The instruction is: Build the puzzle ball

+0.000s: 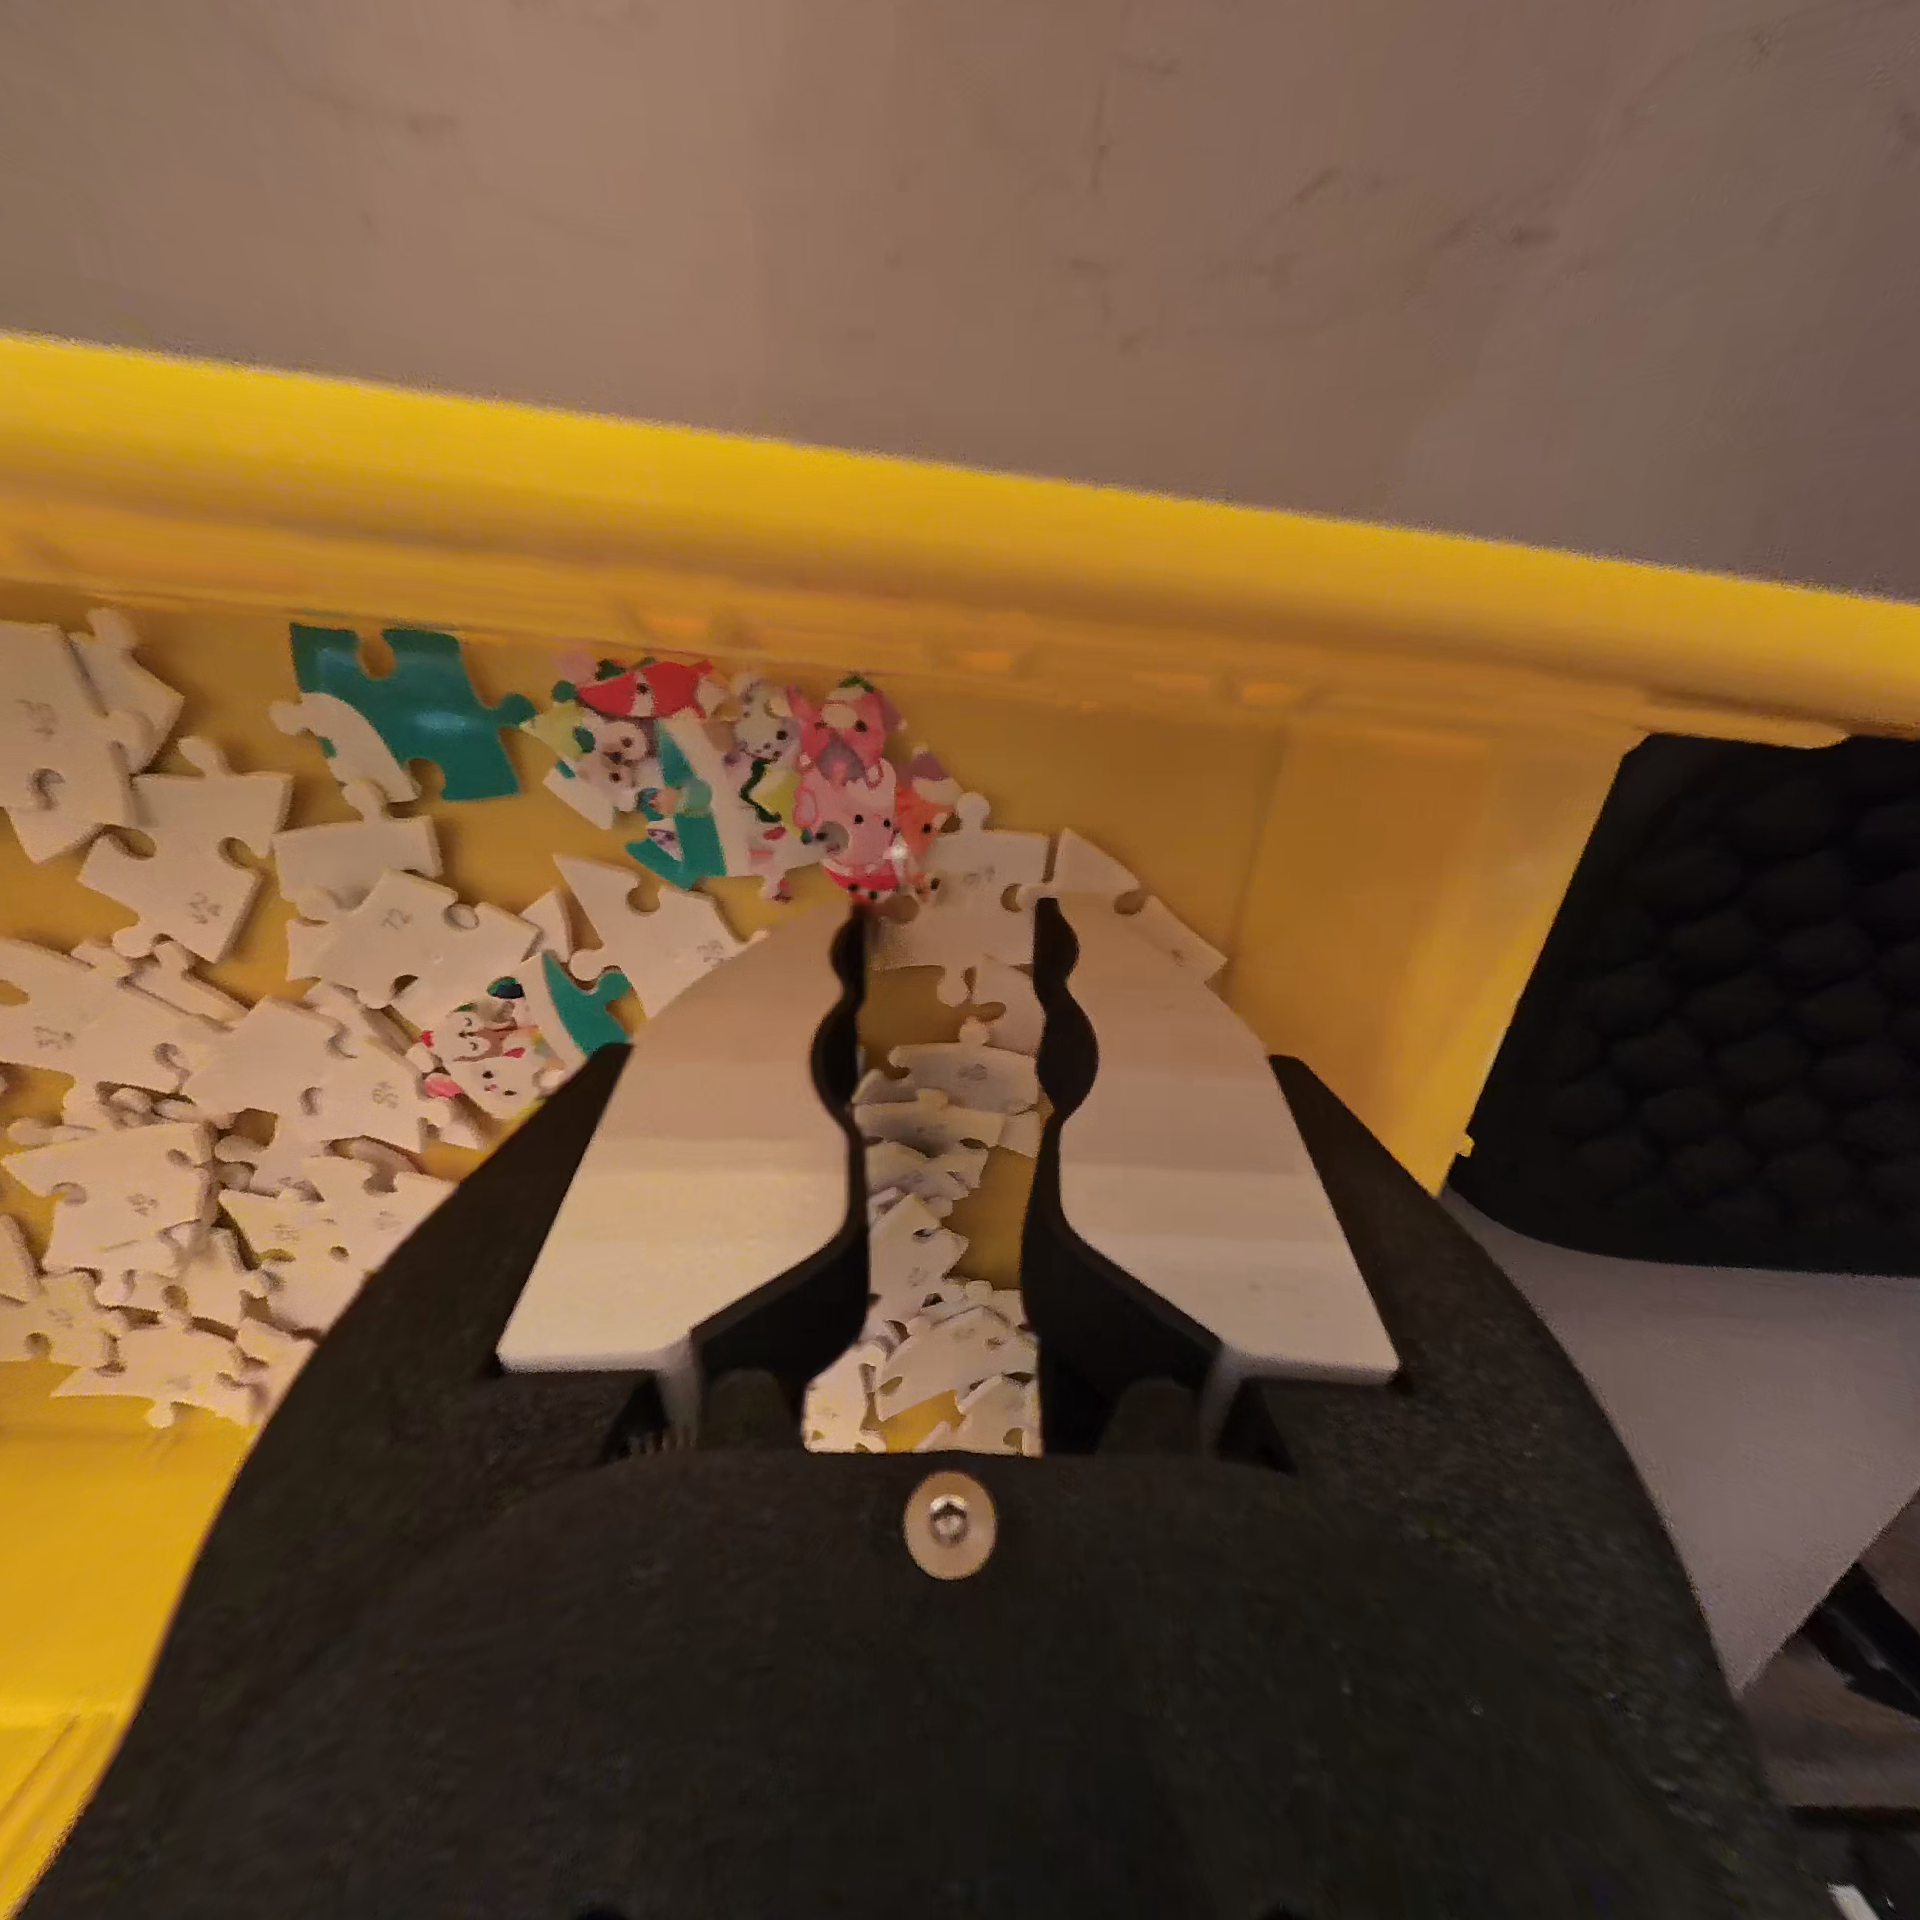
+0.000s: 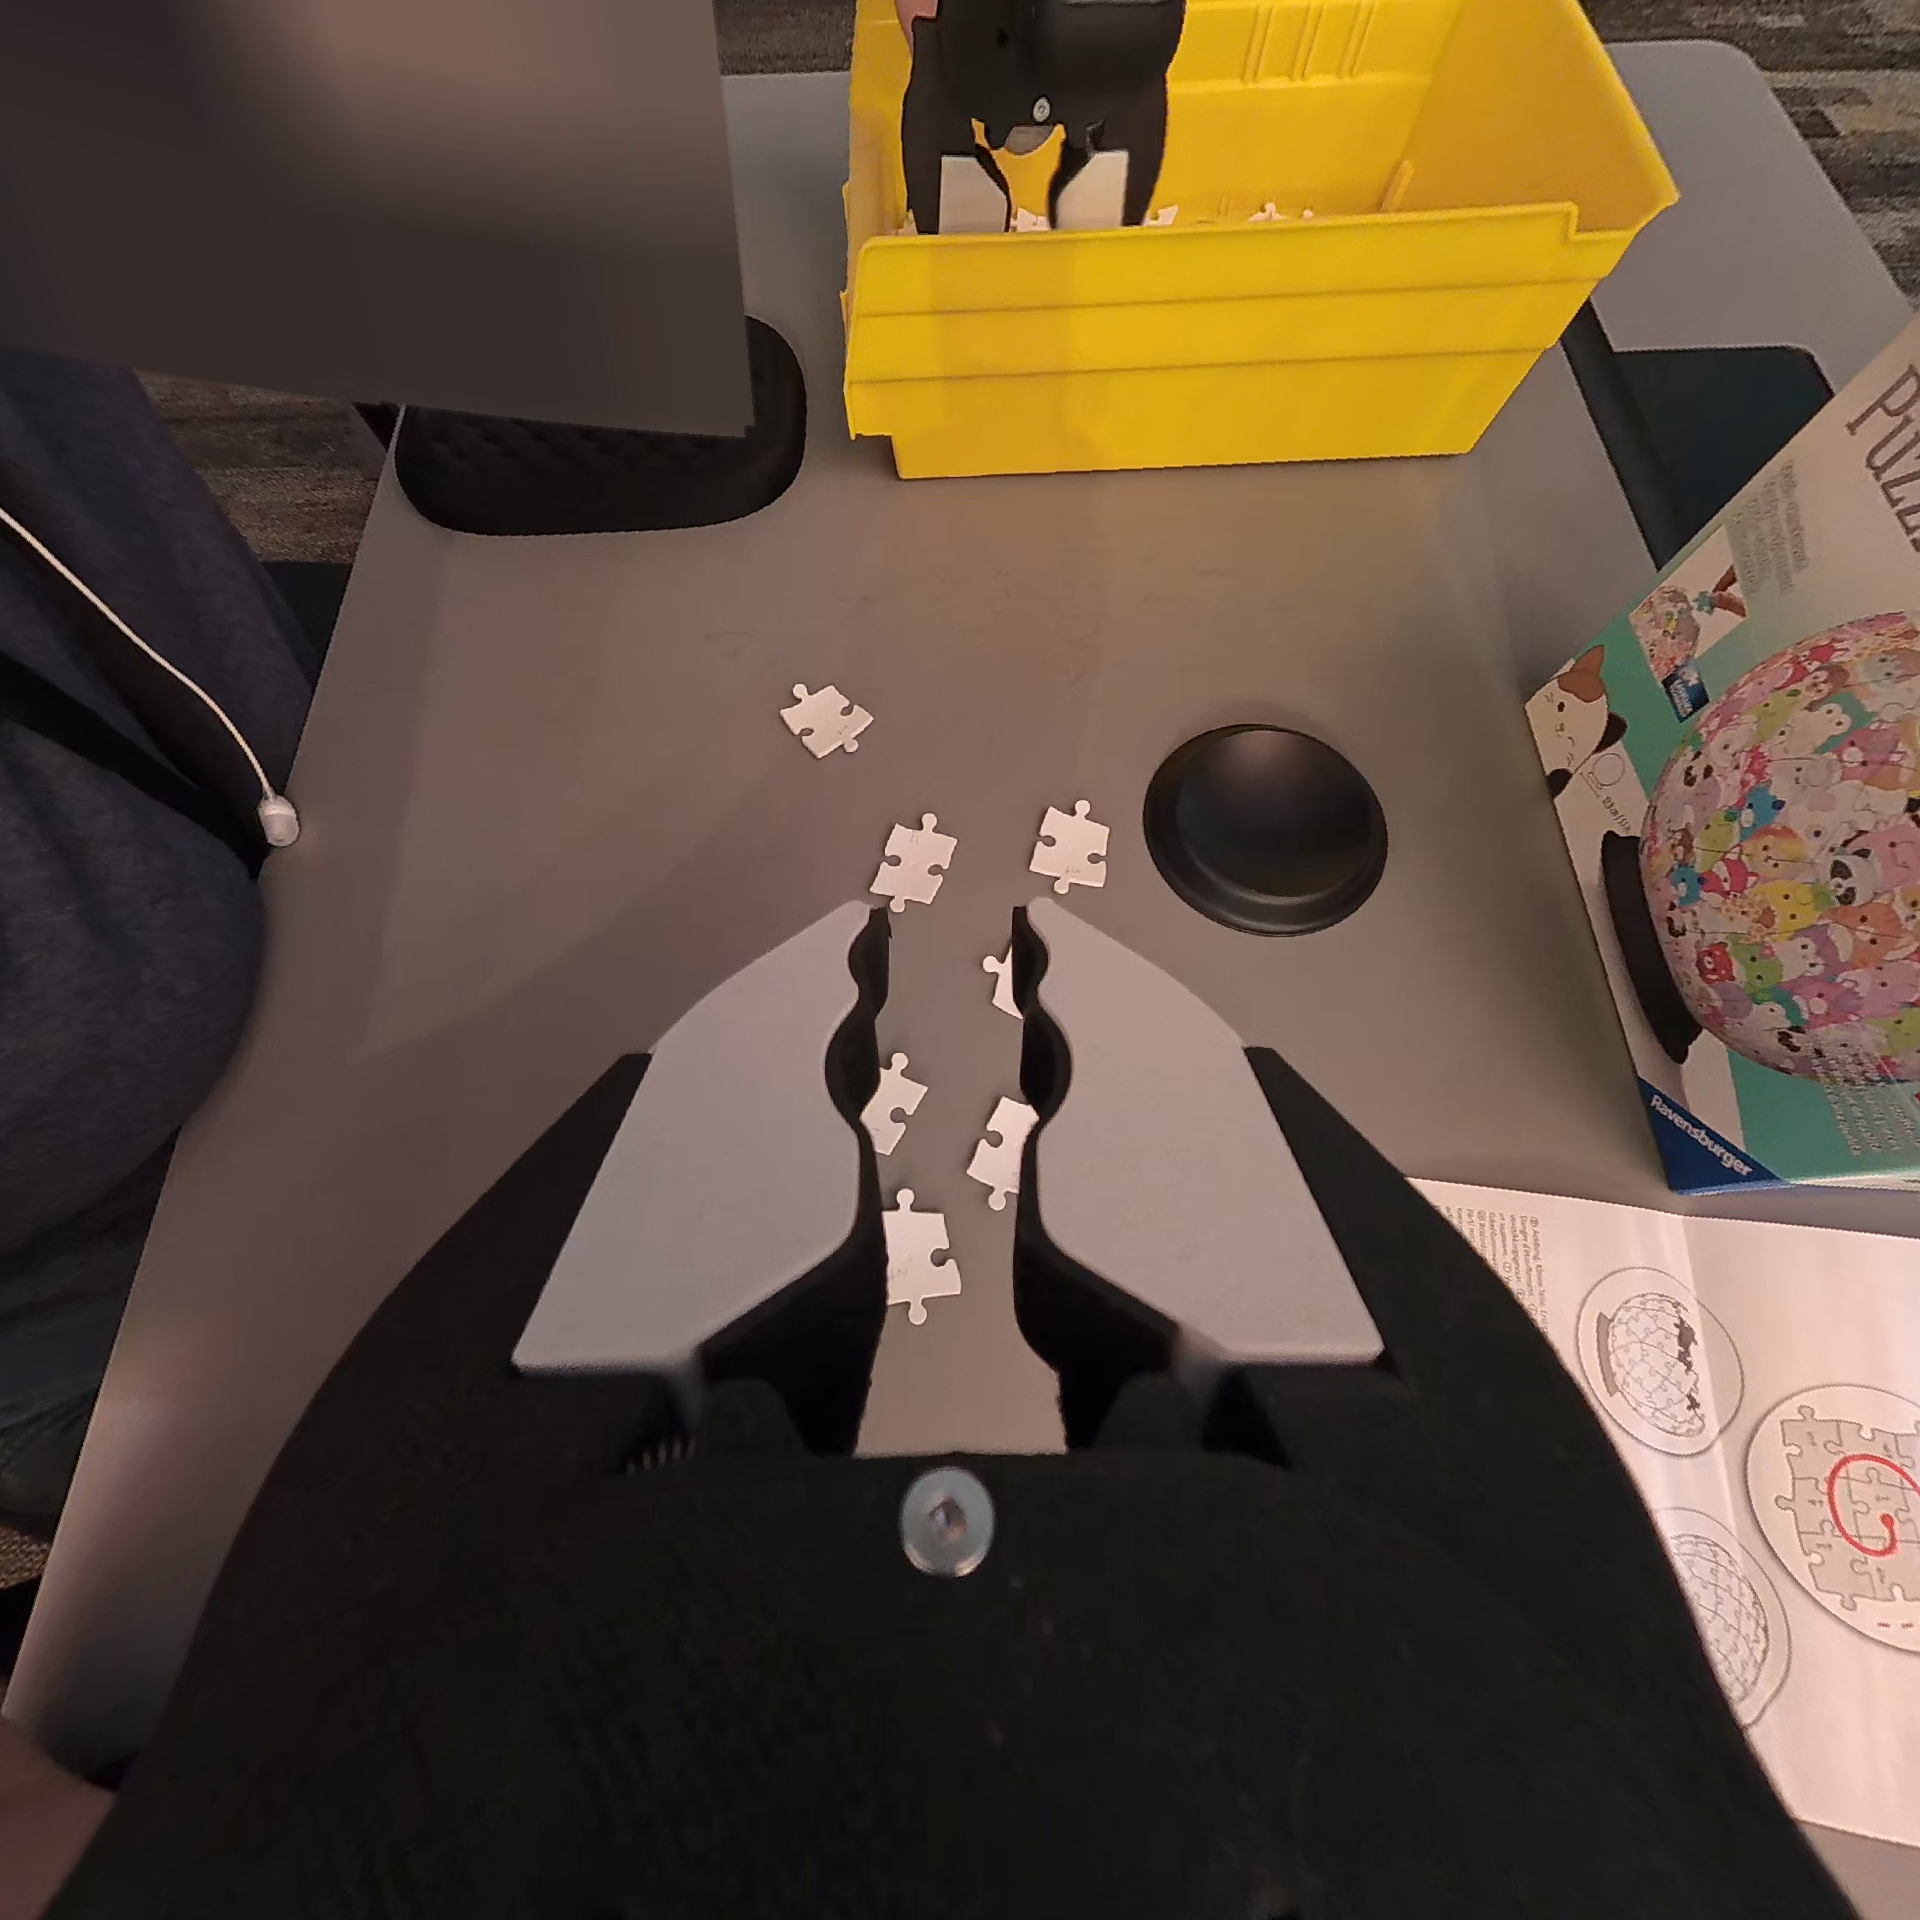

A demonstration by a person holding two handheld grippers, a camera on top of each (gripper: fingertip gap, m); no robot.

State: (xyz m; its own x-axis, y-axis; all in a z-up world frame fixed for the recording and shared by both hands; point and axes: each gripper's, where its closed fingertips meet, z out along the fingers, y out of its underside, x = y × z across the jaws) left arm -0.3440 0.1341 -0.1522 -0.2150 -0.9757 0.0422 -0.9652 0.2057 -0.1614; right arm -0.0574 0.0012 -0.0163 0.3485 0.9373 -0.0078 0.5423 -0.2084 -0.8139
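Observation:
My left gripper [image 1: 948, 914] is open and empty inside the yellow bin [image 1: 935, 540], just above a heap of puzzle pieces [image 1: 208, 1039], most lying white side up. A few coloured pieces [image 1: 831, 790] lie by the far wall. In the right wrist view the left gripper [image 2: 1034, 197] reaches down into the bin [image 2: 1195, 343]. My right gripper [image 2: 951, 920] is open and empty above the grey table [image 2: 582, 727]. Several white pieces lie on the table under and ahead of it, such as one piece [image 2: 914, 862] by the left fingertip, a second [image 2: 1070, 847] and a third [image 2: 826, 719].
A black round ball stand [image 2: 1265, 826] sits right of the loose pieces. The puzzle box [image 2: 1766, 852] and an instruction sheet [image 2: 1714, 1455] lie at the right. A black chair back [image 2: 603, 468] and a person in a dark hoodie [image 2: 114, 727] are at the left. Some 35 cm of space lies between my two pairs of fingers.

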